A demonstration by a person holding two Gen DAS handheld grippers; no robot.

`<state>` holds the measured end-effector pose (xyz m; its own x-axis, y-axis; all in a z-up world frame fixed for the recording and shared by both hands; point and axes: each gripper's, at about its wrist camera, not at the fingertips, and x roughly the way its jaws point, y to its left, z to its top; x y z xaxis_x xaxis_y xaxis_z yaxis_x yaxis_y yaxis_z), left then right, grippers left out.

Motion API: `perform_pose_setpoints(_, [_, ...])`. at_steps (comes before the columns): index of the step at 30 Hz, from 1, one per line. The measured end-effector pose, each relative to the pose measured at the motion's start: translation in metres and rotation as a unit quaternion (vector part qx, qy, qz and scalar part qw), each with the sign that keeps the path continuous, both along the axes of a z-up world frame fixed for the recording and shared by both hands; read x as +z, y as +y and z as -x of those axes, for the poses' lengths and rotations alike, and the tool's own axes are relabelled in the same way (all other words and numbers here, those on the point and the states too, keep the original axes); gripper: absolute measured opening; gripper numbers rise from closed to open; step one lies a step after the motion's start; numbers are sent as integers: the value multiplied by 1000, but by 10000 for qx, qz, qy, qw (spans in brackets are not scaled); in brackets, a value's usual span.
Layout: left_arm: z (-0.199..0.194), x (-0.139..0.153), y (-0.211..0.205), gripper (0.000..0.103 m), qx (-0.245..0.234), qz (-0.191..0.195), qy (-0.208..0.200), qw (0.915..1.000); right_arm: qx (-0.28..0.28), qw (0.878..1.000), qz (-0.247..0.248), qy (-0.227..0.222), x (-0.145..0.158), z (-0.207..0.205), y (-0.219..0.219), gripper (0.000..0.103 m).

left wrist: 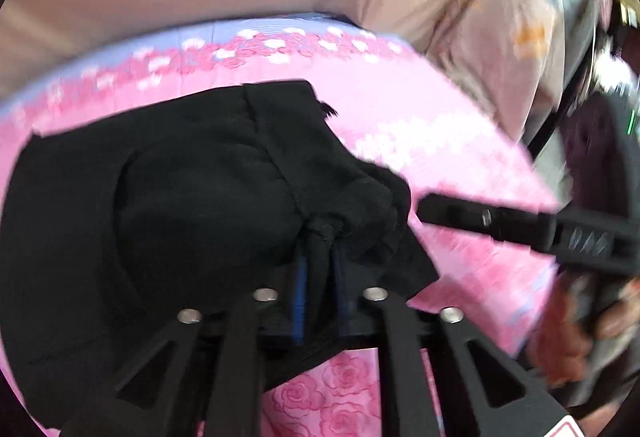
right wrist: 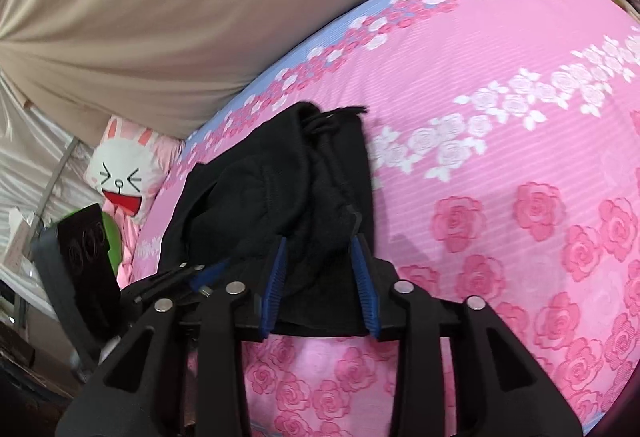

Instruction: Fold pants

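Observation:
Black pants [left wrist: 180, 197] lie bunched on a pink rose-print bedsheet [left wrist: 460, 165]. My left gripper [left wrist: 320, 257] is shut on a pinched fold of the black pants, its blue pads pressed on the cloth. In the right wrist view the pants [right wrist: 288, 189] lie in a heap just ahead of my right gripper [right wrist: 320, 261]. Its blue pads stand apart with black cloth between them, so it is open around the edge of the pants. The right gripper also shows in the left wrist view [left wrist: 480, 217], close to the right of the pants.
A beige curtain [right wrist: 180, 5] hangs behind the bed. A pillow with a white cartoon rabbit [right wrist: 124, 173] lies at the bed's far left. The left gripper's body [right wrist: 80, 265] shows at the left of the right wrist view. The sheet [right wrist: 500, 177] stretches to the right.

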<state>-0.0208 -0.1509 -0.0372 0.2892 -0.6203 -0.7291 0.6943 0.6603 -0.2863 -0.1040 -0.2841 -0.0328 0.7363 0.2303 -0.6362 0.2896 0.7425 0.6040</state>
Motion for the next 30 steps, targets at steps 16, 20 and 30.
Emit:
perform_pose_setpoints(16, [-11,131,118,5,720,1673,-585,9815,653,9967,361,-322,22,-42,40,1])
perform_pose_setpoints(20, [0,133,113,5,484,1694,-607,9825,1125,9854,-272,-1251,68,-15,47,1])
perform_pose_setpoints(30, [29,29,24,34,-206,331,-188,9991,474,9980,-428,12,-23,-16,8,5])
